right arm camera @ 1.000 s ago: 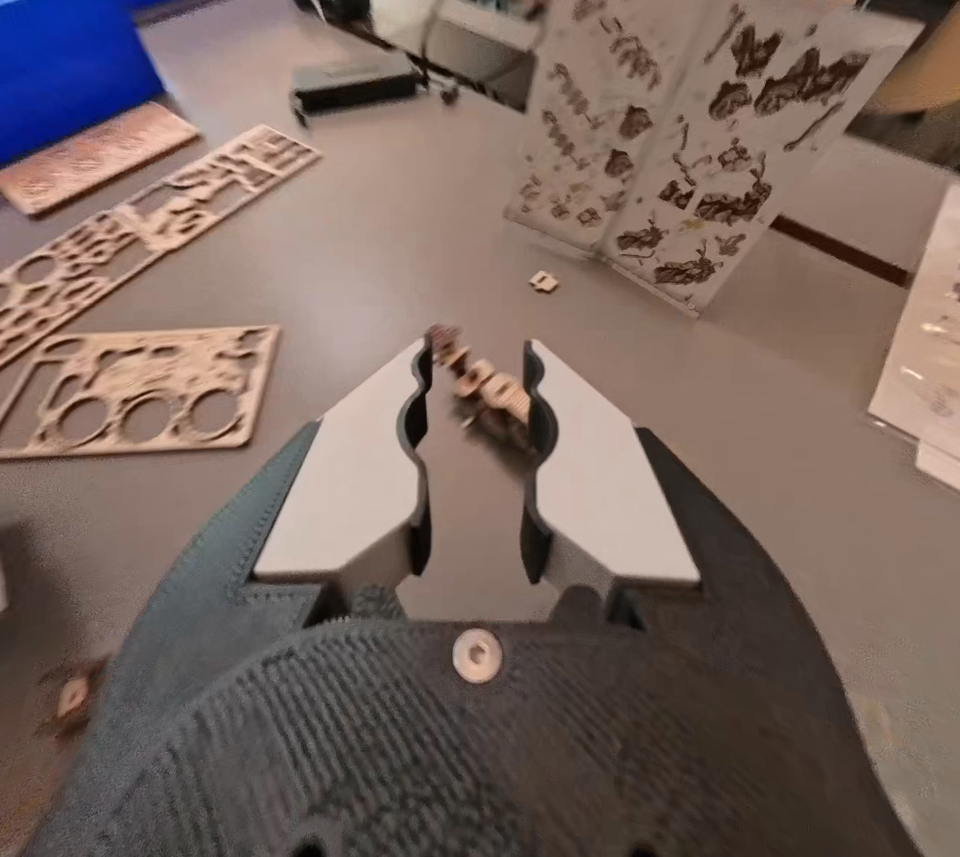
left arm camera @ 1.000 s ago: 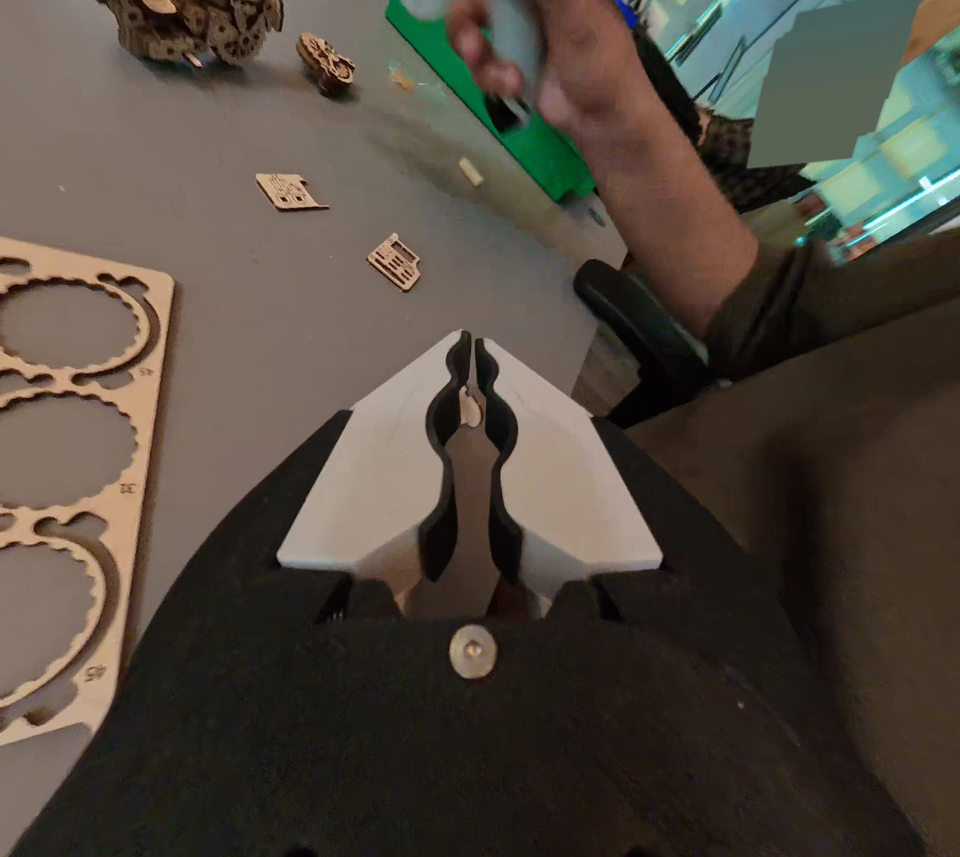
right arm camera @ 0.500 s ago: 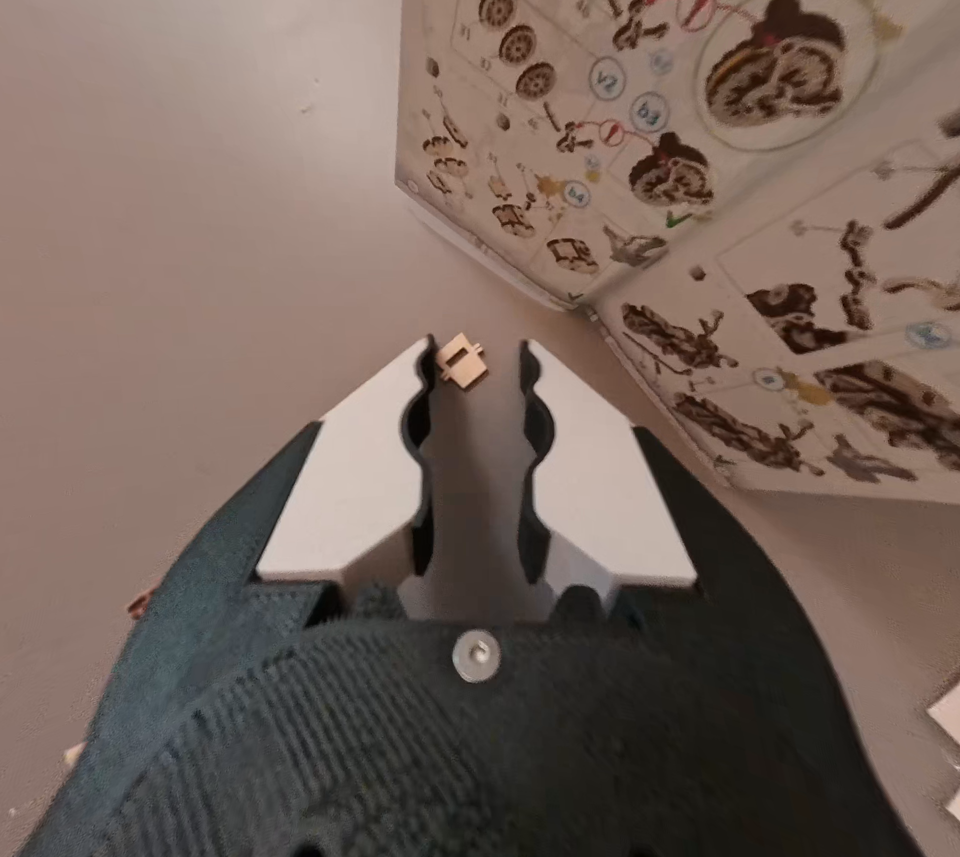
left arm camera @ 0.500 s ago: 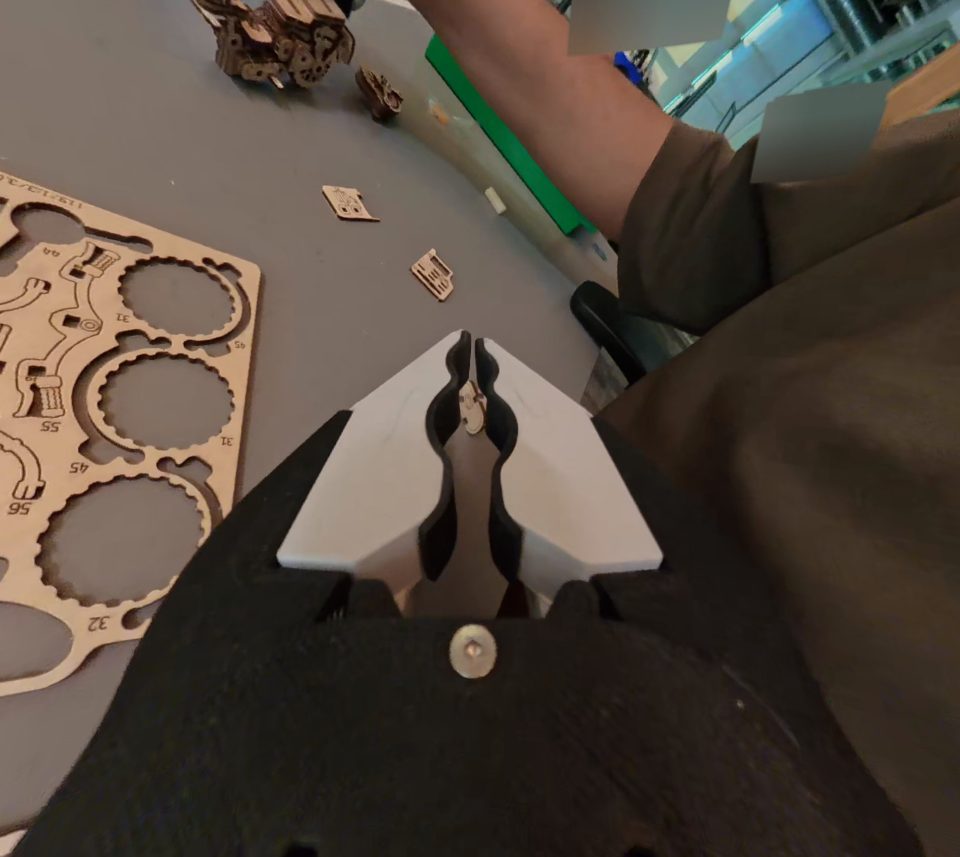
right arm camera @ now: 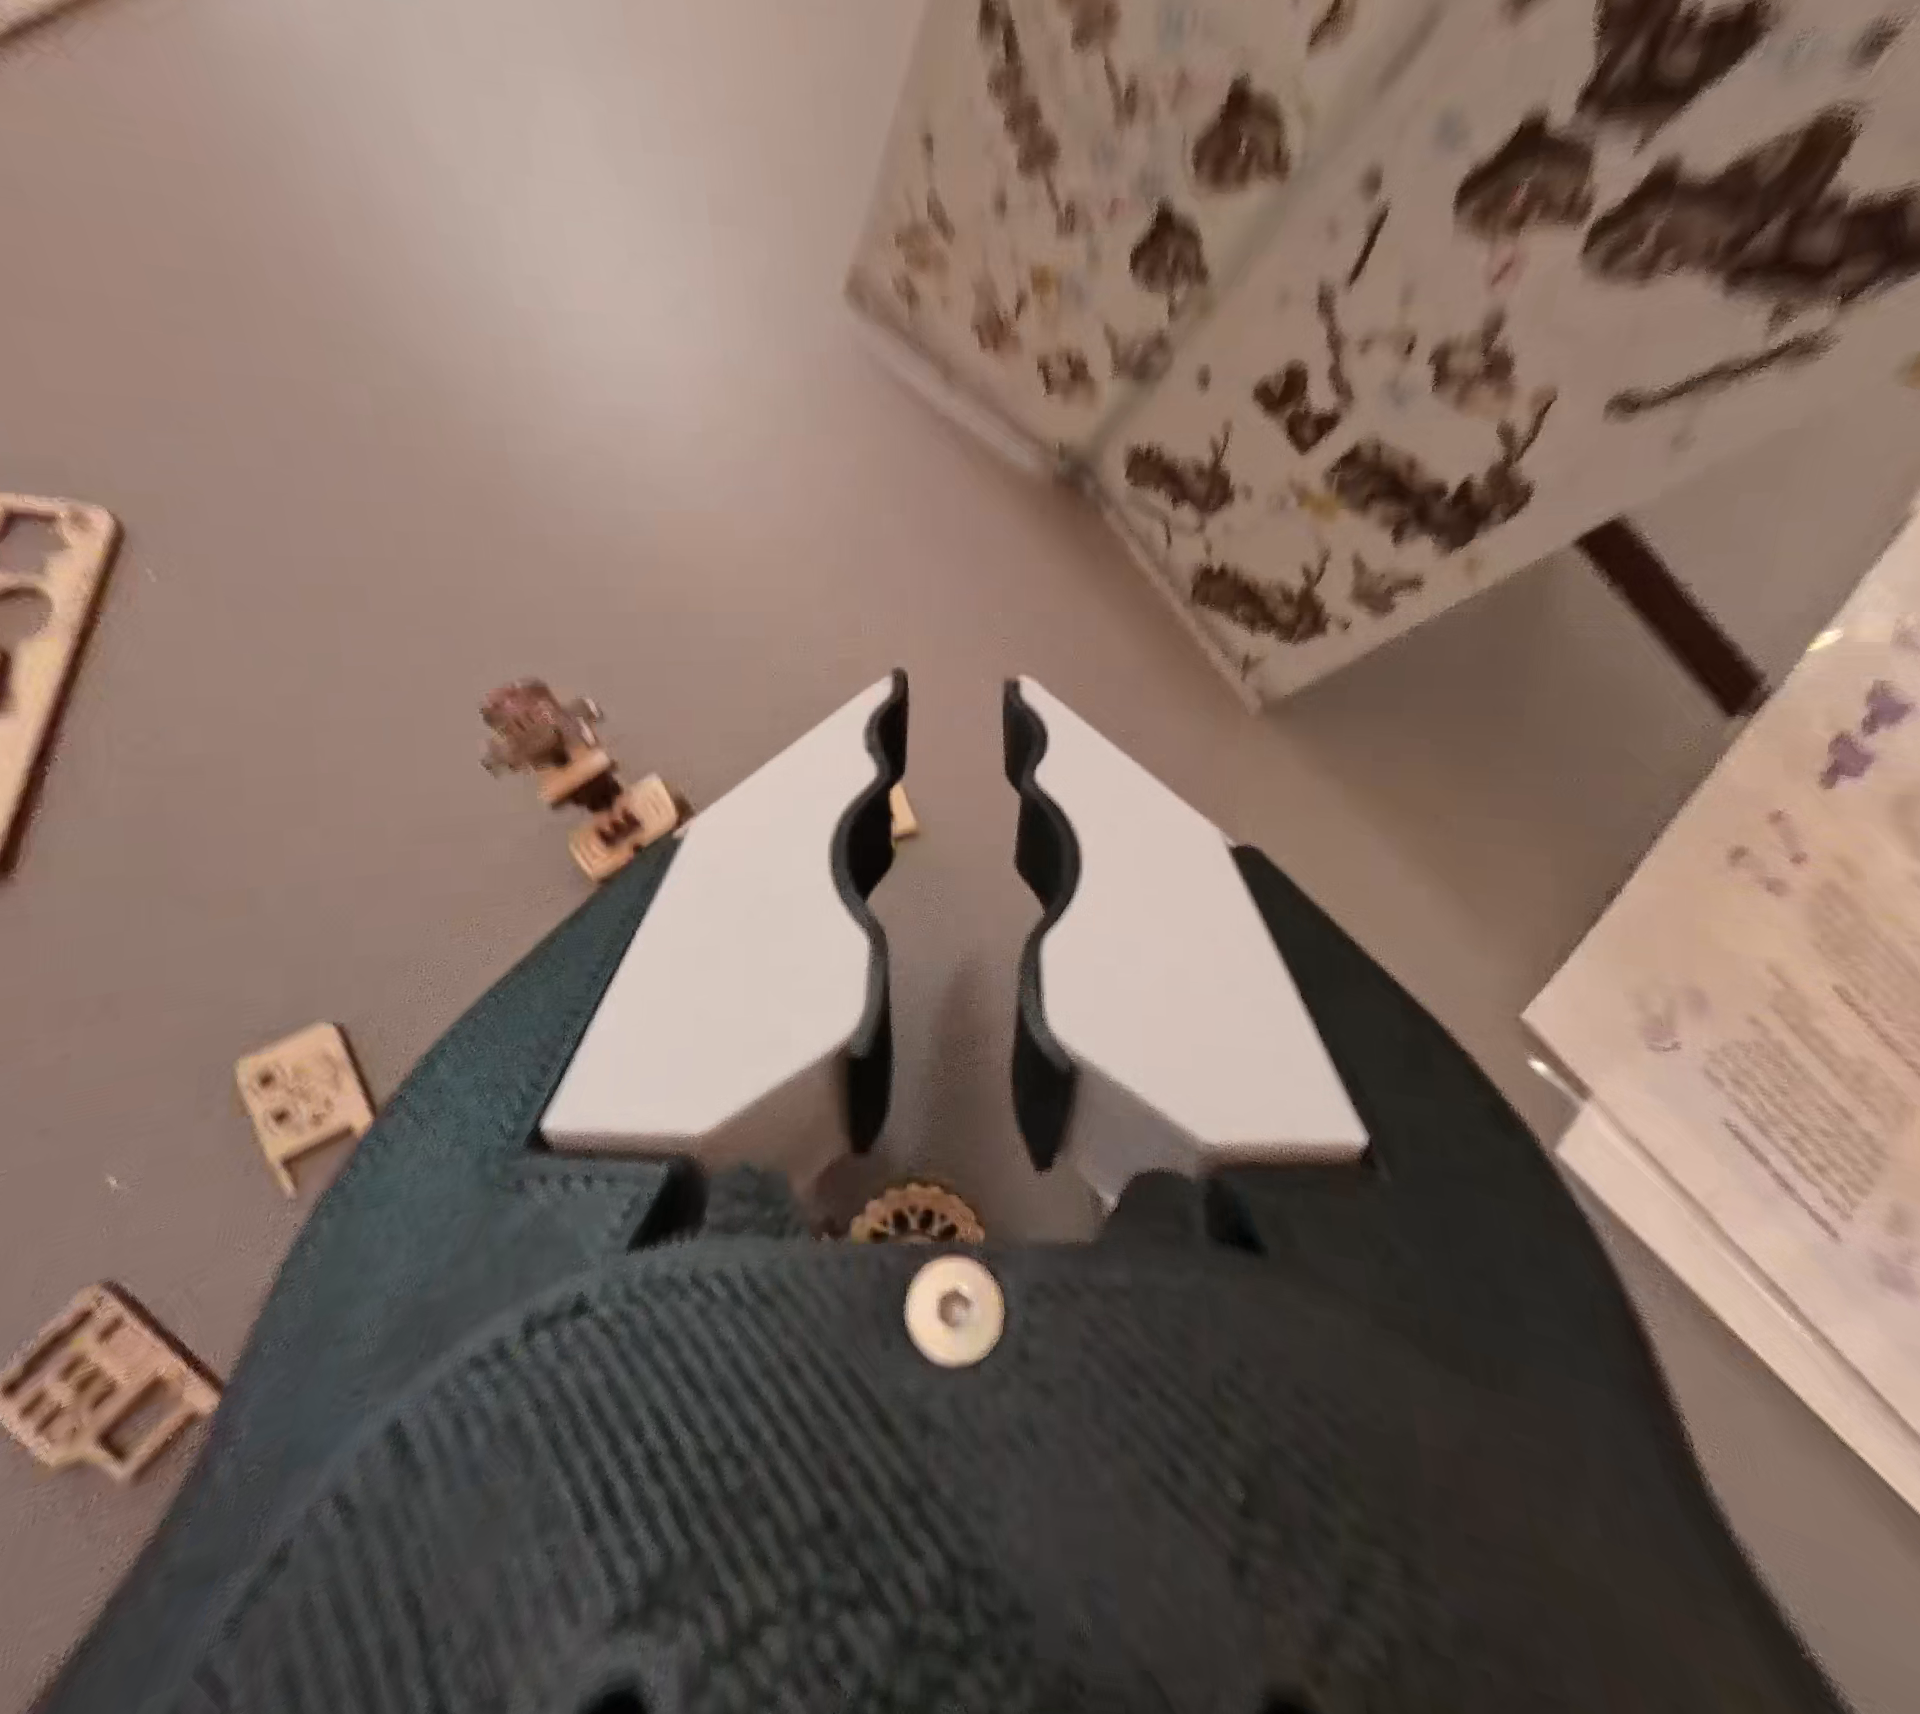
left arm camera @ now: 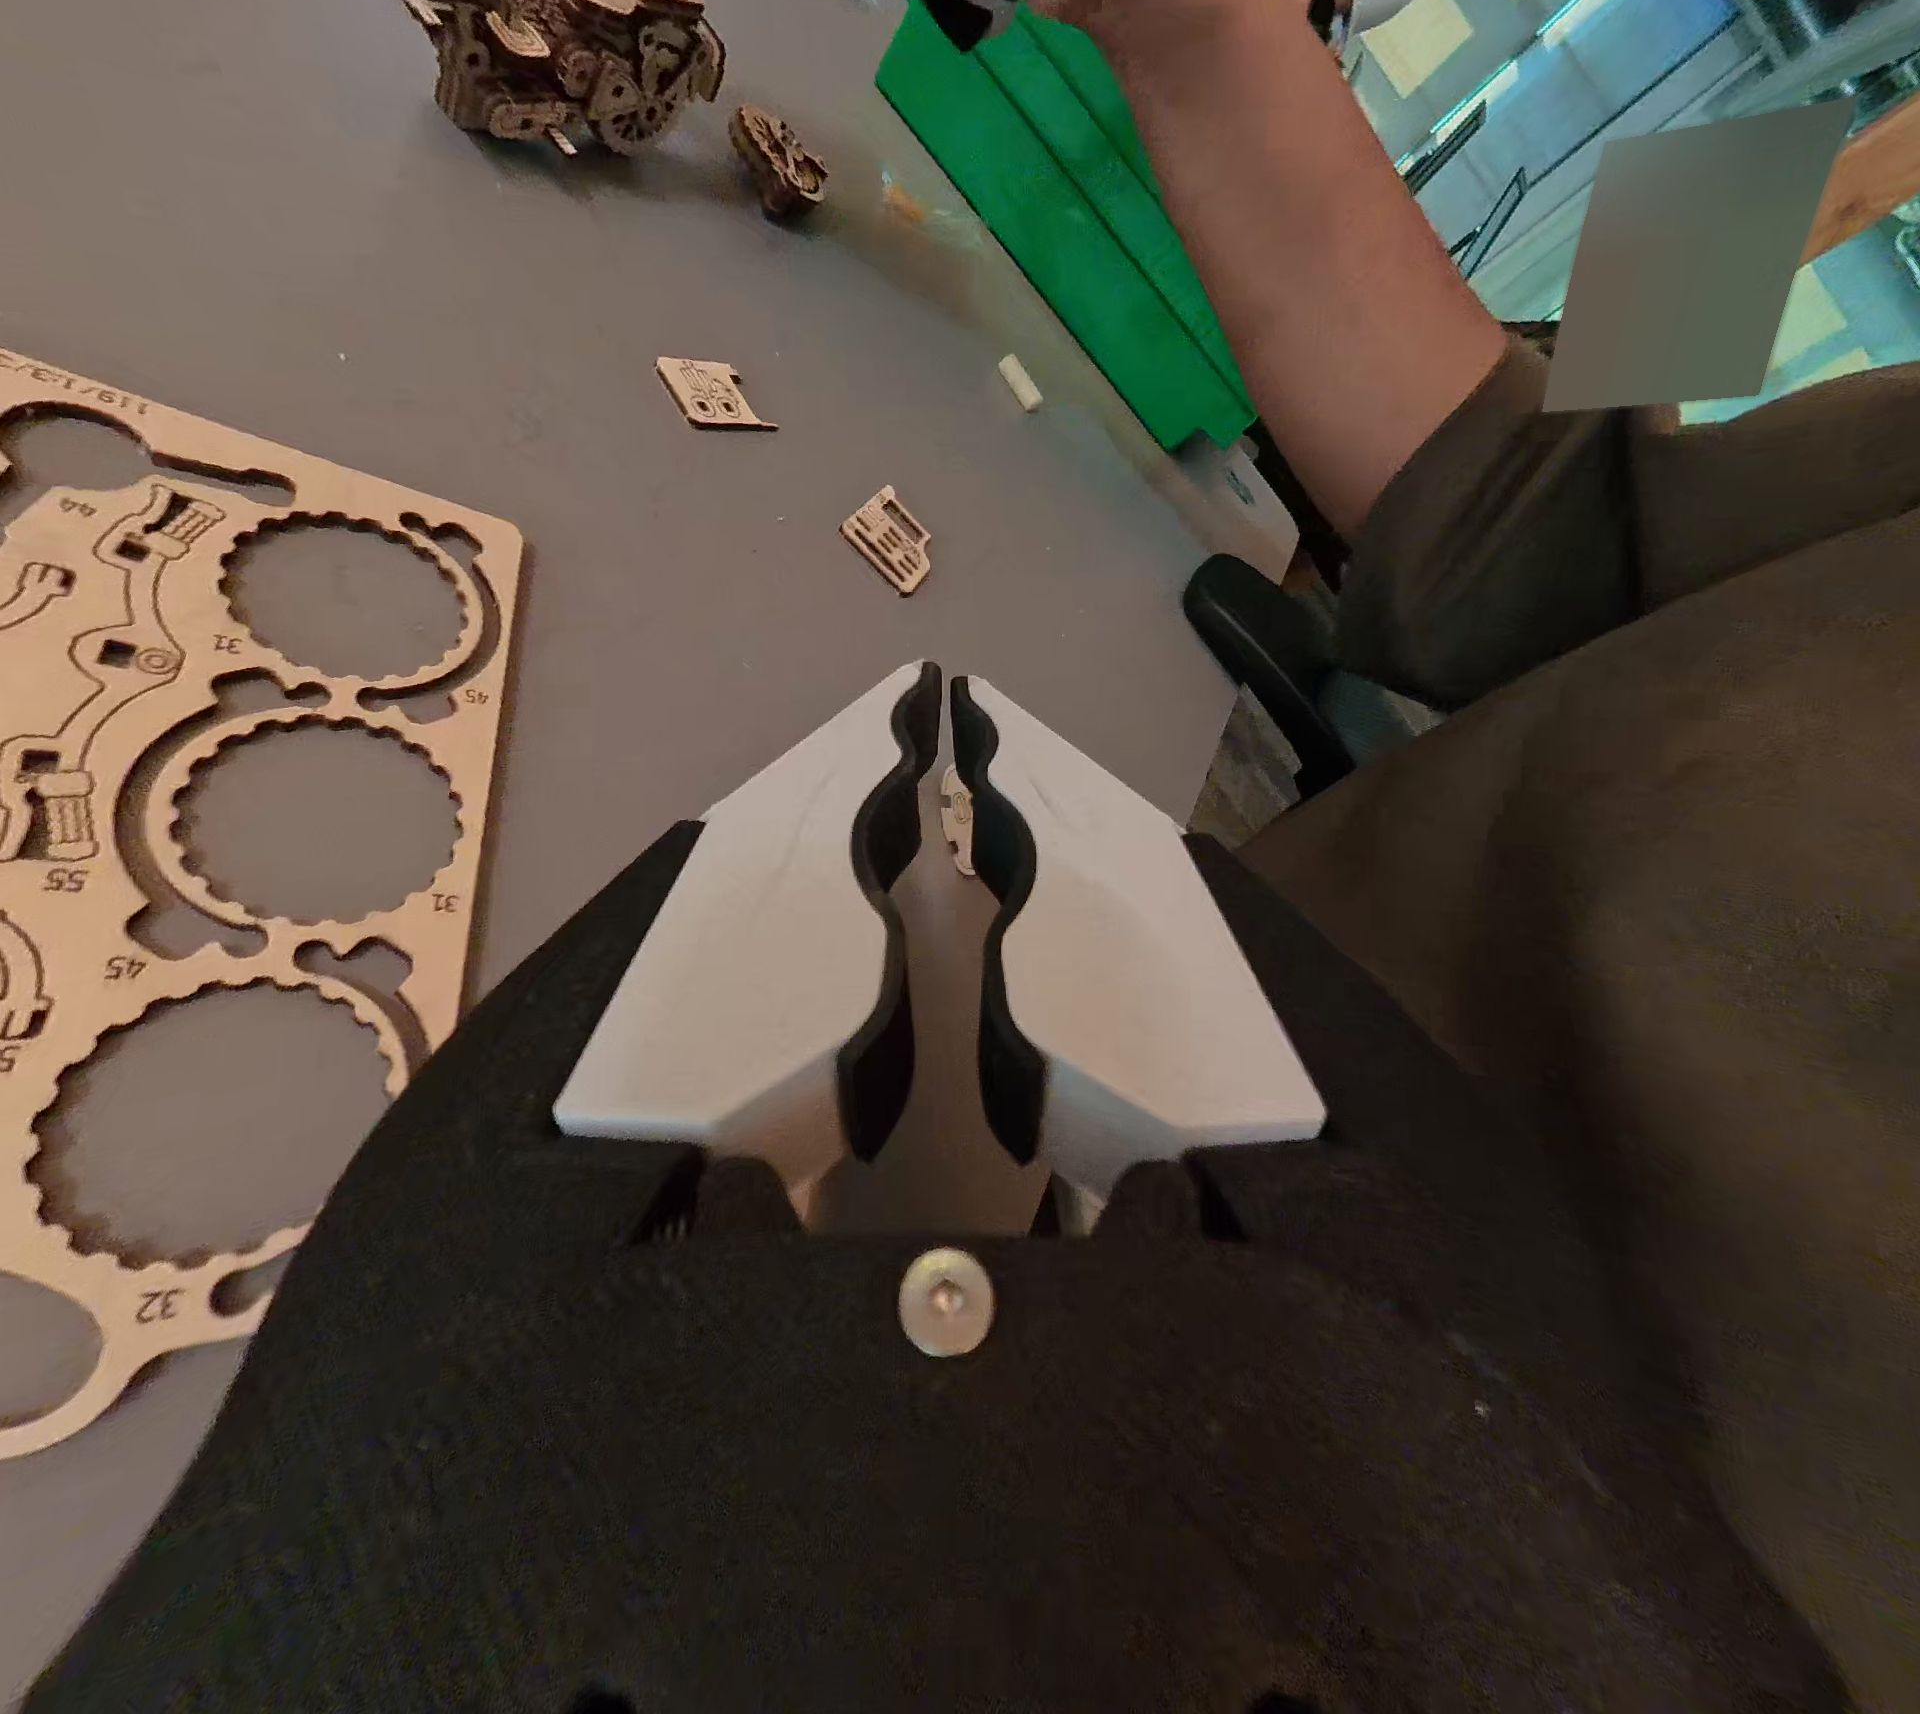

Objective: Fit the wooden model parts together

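Note:
My left gripper [left arm camera: 943, 690] is shut on a small pale wooden piece [left arm camera: 957, 817] and held above the grey table [left arm camera: 312, 241]. The part-built wooden model [left arm camera: 551, 54] stands far ahead, with a small wheel assembly [left arm camera: 779, 147] beside it. Two flat wooden pieces [left arm camera: 712, 395] [left arm camera: 883, 537] lie between. My right gripper [right arm camera: 954, 698] is open and empty over the table [right arm camera: 520, 314]. A small wooden piece [right arm camera: 904, 814] lies just behind its left finger [right arm camera: 727, 937]. A blurred model part [right arm camera: 540, 729] and flat pieces [right arm camera: 618, 828] [right arm camera: 301, 1098] lie to its left.
A cut-out wooden sheet [left arm camera: 260, 729] lies left of my left gripper. A green box [left arm camera: 1049, 210] sits at the table's far edge, under a person's arm [left arm camera: 1299, 189]. An open instruction booklet [right arm camera: 1351, 210] stands ahead right, and another booklet [right arm camera: 1766, 1041] lies at the right. My right fingertips sit around 30 cm from my left ones.
My right gripper has drawn back from the small piece by the booklet, and its jaws are closer together. The left gripper keeps its piece and has barely moved.

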The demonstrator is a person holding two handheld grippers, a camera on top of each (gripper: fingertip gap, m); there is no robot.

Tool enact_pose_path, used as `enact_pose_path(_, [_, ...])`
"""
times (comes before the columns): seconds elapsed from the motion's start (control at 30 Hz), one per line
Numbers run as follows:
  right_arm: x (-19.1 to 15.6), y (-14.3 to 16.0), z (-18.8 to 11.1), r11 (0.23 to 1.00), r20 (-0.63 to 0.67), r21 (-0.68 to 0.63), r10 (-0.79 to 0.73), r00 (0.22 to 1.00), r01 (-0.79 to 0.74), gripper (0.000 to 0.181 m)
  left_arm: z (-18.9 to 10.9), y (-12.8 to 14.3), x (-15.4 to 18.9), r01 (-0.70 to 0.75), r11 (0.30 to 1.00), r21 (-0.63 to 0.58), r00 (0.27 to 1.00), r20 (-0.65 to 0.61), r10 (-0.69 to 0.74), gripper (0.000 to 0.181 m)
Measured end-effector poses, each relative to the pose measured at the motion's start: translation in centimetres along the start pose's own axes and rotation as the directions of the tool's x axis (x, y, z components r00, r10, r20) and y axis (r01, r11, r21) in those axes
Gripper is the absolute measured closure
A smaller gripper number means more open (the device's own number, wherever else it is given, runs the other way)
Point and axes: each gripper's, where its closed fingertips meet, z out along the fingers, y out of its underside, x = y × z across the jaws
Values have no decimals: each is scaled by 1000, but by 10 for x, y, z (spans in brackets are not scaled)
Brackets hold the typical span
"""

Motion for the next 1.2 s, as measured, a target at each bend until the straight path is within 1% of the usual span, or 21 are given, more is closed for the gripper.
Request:
enact_pose_path(0.07, [-2, 18, 11, 999, 96, -50, 1, 995, 4, 163, 4, 3, 2, -16, 1000, -13, 1000, 6, 16, 181])
enact_pose_path(0.13, [-12, 34, 18, 991, 229, -91, -77, 970, 100, 165, 7, 4, 2, -41, 999, -24, 999, 15, 41, 181])
enact_pose_path(0.2, [-19, 46, 22, 970, 309, -104, -178, 934, 219, 161, 10, 3, 1, -67, 997, -31, 997, 24, 68, 181])
enact_pose_path(0.27, [-18, 53, 28, 952, 330, -120, -231, 916, 283, 158, 13, 2, -1, -77, 996, -36, 997, 30, 78, 181])
enact_pose_path(0.3, [-17, 53, 31, 947, 336, -119, -245, 909, 299, 154, 14, 1, -2, -72, 997, -36, 997, 28, 73, 181])
enact_pose_path(0.37, [-20, 52, 34, 943, 374, -109, -254, 892, 314, 154, 16, -1, -3, -54, 998, -35, 998, 18, 55, 181])
enact_pose_path(0.43, [-23, 50, 36, 943, 404, -106, -250, 880, 317, 166, 18, -2, -5, -37, 999, -35, 999, 11, 37, 181])
enact_pose_path(0.5, [-18, 46, 37, 942, 388, -103, -258, 885, 320, 166, 19, -3, -6, -26, 999, -35, 1000, 9, 26, 181])
enact_pose_path(0.53, [-14, 37, 35, 951, 360, -67, -260, 896, 302, 166, 18, -3, -6, -25, 999, -34, 1000, 8, 25, 181])
enact_pose_path(0.6, [-12, 6, 14, 975, 318, 69, -223, 922, 212, 166, 17, -5, -5, -27, 999, -30, 1000, -2, 27, 181])
enact_pose_path(0.63, [-16, -12, -5, 976, 312, 156, -193, 930, 150, 166, 17, -5, -4, -31, 999, -28, 999, -9, 30, 181])
enact_pose_path(0.7, [-39, -39, -53, 946, 335, 321, -155, 929, 42, 166, 15, -6, -1, -44, 999, -22, 999, -19, 43, 179])
enact_pose_path(0.77, [-76, -43, -93, 914, 345, 405, -150, 927, -3, 166, 13, -7, 2, -83, 997, -11, 997, -11, 83, 177])
enact_pose_path(0.8, [-97, -38, -105, 906, 344, 423, -148, 927, -12, 166, 12, -8, 4, -116, 993, -7, 993, -2, 116, 176])
enact_pose_path(0.87, [-141, -15, -116, 908, 331, 419, -151, 931, -2, 166, 13, -8, 8, -198, 980, -2, 980, 19, 198, 175])
enact_pose_path(0.93, [-179, 17, -111, 923, 299, 380, -183, 936, 59, 166, 15, -8, 12, -272, 962, -3, 961, 42, 272, 175])
enact_pose_path(1.0, [-199, 51, -96, 942, 246, 310, -213, 945, 132, 166, 17, -12, 6, -299, 954, 1, 950, 94, 298, 175])
enact_pose_path(1.07, [-212, 77, -82, 959, 241, 233, -220, 945, 163, 166, 21, -17, 2, -263, 965, 0, 961, 89, 262, 173])
enact_pose_path(1.1, [-214, 82, -80, 959, 231, 225, -225, 947, 173, 166, 25, -20, 2, -237, 971, -16, 969, 66, 237, 171])
enact_pose_path(1.17, [-213, 79, -85, 947, 190, 270, -230, 954, 175, 166, 36, -22, 6, -157, 985, -75, 988, -25, 155, 168])
enact_pose_path(1.2, [-214, 75, -90, 938, 175, 296, -238, 955, 179, 166, 42, -21, 12, -99, 988, -122, 991, -105, 86, 166])
